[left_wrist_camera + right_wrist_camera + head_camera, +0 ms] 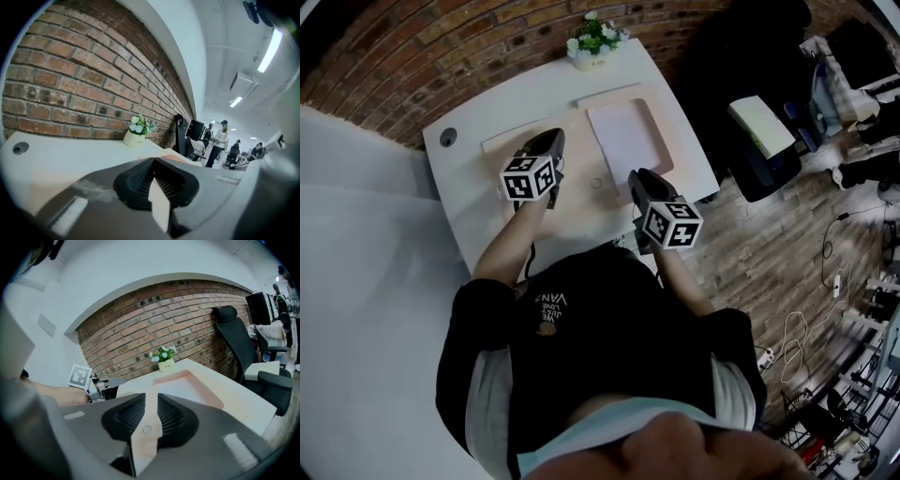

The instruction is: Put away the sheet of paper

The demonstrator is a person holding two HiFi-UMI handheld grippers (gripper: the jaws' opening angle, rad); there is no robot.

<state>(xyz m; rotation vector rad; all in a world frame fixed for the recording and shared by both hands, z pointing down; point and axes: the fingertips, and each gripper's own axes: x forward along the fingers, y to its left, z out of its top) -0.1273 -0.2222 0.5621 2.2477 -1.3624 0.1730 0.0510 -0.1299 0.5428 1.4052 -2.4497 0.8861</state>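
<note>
My left hand-held gripper [153, 164] is clenched tight at the left of the head view, over the left part of the pink folder [586, 202]. A pale sliver shows between its pads; I take it for the folder's thin cover, but I cannot confirm a bite. My right hand-held gripper [151, 399] is released and empty, its jaws a narrow slit apart, and the folder's round snap [146, 429] shows through the gap. The sheet of paper [623, 141] lies flat on the folder at upper centre, just beyond the right jaws. I judge the step in hand to be opening the folder for the sheet. To do it well, I would raise the left side slowly so the cover peels up without dragging the folder across the tabletop [473, 206]. Then I would bring the right in low at the sheet's near edge, pinch only that edge, and slide it flat so it does not crease.
</note>
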